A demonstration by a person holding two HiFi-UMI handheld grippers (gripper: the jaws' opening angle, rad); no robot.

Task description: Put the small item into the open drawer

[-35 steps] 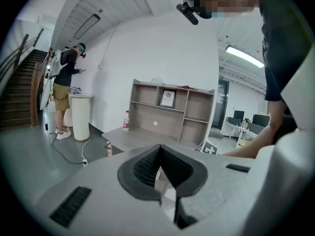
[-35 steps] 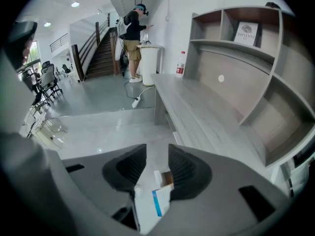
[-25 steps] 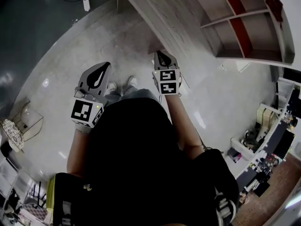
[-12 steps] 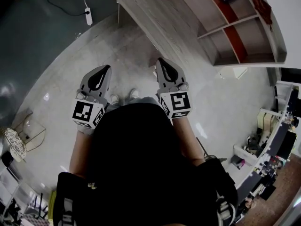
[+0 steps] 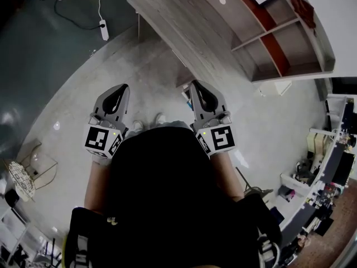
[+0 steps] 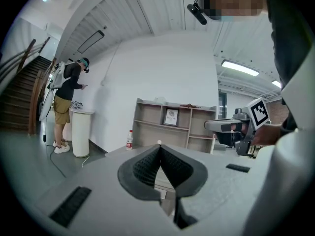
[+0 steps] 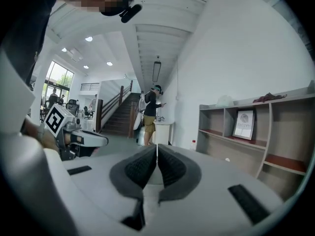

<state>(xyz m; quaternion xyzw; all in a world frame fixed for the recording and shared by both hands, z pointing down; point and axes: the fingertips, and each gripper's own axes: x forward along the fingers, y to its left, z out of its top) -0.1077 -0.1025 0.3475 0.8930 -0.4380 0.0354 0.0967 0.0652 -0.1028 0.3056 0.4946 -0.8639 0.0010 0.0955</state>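
The left tongs (image 5: 124, 87) and right tongs (image 5: 193, 84) are grey with black-and-white marker cubes (image 5: 104, 139); the shelf unit (image 5: 254, 41) is grey-brown wood-grain.

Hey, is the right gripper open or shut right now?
Shut. The right gripper shows its dark fingers pressed together at the tips in its own view, with nothing between them.

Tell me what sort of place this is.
Probably an open-plan office or lab hall: a pale wooden open shelf unit against a white wall, a dark staircase, and cluttered workbenches on a glossy grey floor.
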